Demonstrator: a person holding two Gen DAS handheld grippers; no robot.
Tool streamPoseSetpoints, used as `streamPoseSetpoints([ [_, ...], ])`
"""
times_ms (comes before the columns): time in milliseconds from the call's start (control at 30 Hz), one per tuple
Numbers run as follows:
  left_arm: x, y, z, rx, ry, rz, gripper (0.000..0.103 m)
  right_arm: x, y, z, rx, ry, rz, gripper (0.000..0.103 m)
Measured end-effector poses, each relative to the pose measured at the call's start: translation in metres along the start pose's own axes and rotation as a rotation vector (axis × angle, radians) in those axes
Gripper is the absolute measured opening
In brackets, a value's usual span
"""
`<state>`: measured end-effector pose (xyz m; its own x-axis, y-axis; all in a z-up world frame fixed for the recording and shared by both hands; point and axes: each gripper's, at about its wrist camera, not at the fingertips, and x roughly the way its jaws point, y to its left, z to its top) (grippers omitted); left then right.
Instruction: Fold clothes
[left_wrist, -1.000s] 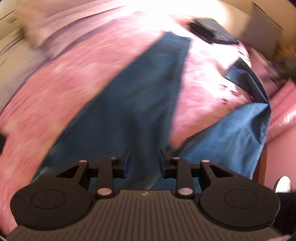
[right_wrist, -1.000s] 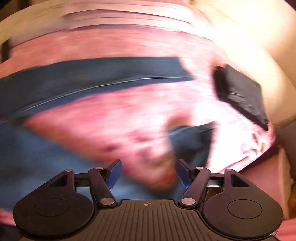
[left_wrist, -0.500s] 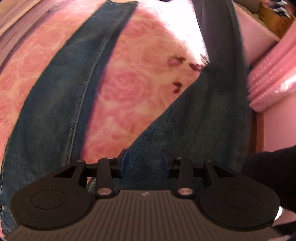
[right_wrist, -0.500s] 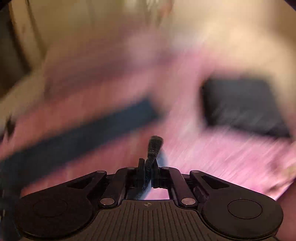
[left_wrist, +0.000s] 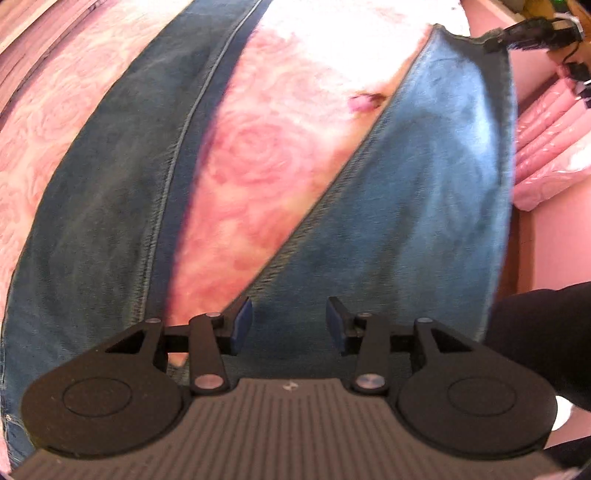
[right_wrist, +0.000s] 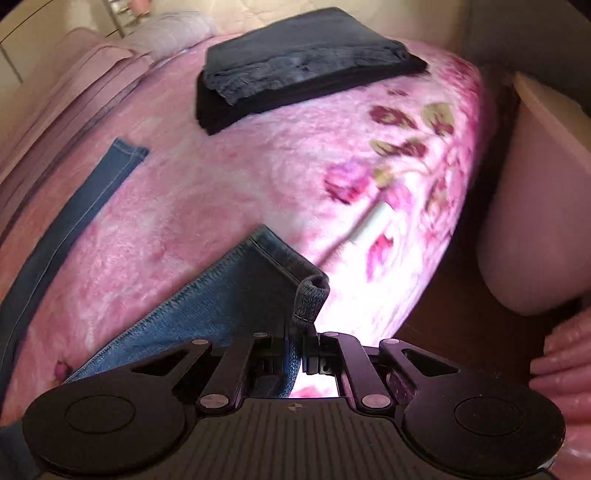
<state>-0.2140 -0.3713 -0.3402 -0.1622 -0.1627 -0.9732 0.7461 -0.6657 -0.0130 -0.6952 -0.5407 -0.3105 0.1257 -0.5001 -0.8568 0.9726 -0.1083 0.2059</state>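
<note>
While the right gripper (right_wrist: 294, 350) pinches the hem corner of the blue denim jeans (right_wrist: 229, 295) between pressed-together fingers, the lifted leg edge slants away to its left, and bare pink rose-patterned plush blanket (right_wrist: 229, 192) lies ahead. A folded stack of dark clothes (right_wrist: 295, 62) sits far ahead. The left gripper (left_wrist: 290, 325) hovers spread above the jeans' two legs (left_wrist: 406, 206), which fork ahead of it. The bed edge drops off to the right.

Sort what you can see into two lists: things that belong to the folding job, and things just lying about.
Part of the job:
blue jeans
right hand-held gripper, shut on a leg hem
left hand-held gripper, open above the jeans

Lying about:
folded dark clothes
pink floral blanket
</note>
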Motion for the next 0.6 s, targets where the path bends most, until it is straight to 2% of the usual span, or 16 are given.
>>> streamPoseSetpoints([
  [67, 0.011, 0.007, -0.001, -0.007, 0.021, 0.009, 0.039, 0.017, 0.002, 0.008, -0.013, 0.012, 0.003, 0.004],
  [167, 0.026, 0.011, -0.006, -0.013, 0.059, 0.015, 0.039, 0.022, 0.003, 0.018, 0.016, 0.026, 0.035, 0.004],
  [267, 0.031, 0.012, -0.011, -0.026, 0.056, 0.023, 0.039, -0.005, 0.013, 0.026, -0.043, -0.096, 0.13, 0.004],
  [333, 0.03, 0.01, -0.013, -0.041, 0.049, 0.029, 0.04, -0.016, 0.015, 0.026, -0.087, -0.152, 0.157, 0.004],
  [367, 0.03, 0.009, -0.014, -0.043, 0.048, 0.032, 0.04, -0.013, 0.011, 0.024, -0.081, -0.145, 0.155, 0.004],
  [500, 0.027, 0.005, -0.008, -0.031, 0.026, 0.027, 0.041, 0.026, -0.023, 0.012, 0.034, -0.023, 0.118, 0.004],
  [600, 0.023, 0.002, 0.001, -0.015, 0.003, 0.012, 0.042, 0.037, -0.041, 0.003, 0.109, 0.015, 0.112, 0.004],
])
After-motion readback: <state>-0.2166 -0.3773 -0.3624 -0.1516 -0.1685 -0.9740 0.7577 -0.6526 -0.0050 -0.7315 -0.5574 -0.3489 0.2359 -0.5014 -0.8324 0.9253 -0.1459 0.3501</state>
